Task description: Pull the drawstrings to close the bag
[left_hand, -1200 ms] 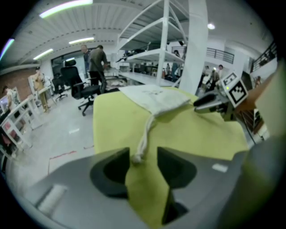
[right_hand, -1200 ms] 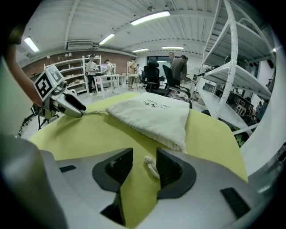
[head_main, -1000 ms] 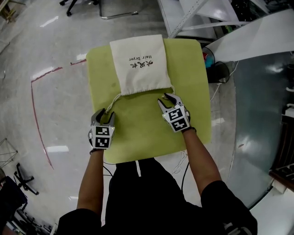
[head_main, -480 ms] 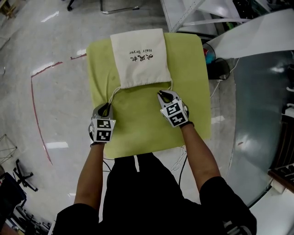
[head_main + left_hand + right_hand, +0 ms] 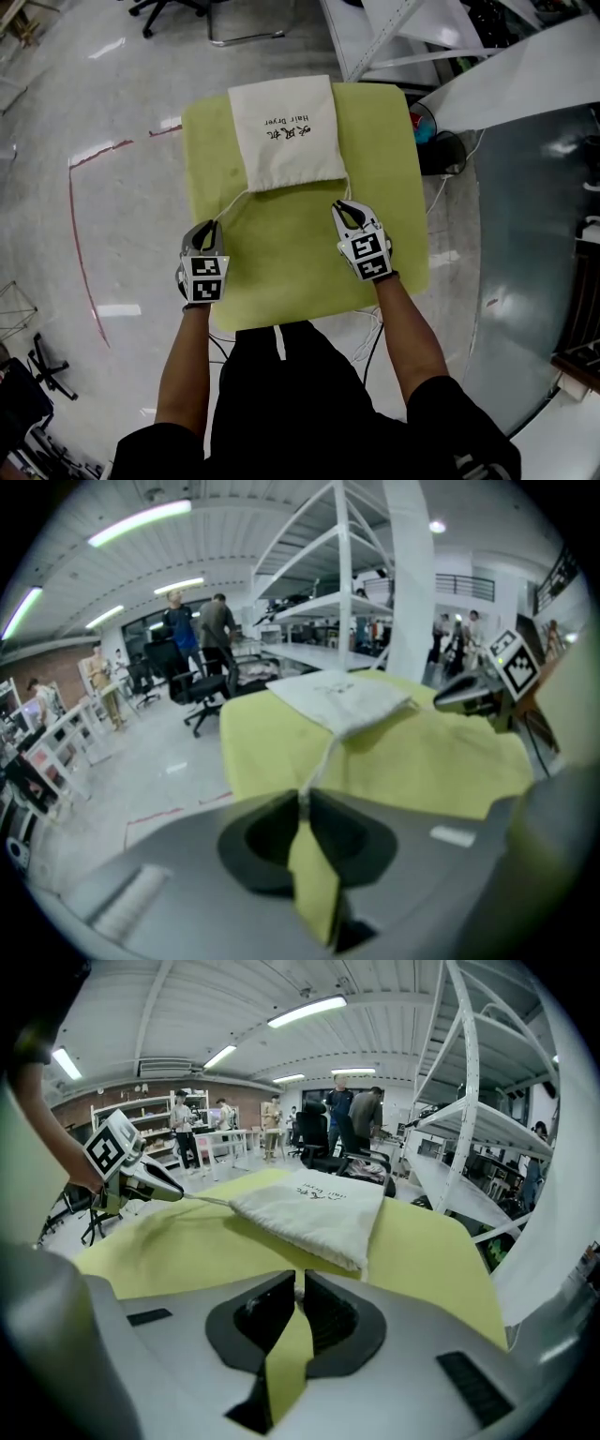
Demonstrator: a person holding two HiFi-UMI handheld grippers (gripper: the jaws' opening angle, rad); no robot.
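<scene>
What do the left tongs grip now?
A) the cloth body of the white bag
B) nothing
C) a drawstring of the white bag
C: in the left gripper view the left tongs, which have just been closing, pinch the thin white drawstring that leads up to the bag.

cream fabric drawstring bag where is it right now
In the head view the cream fabric drawstring bag lies at the far middle of the yellow-green mat, mouth toward the left tongs and right tongs.
</scene>
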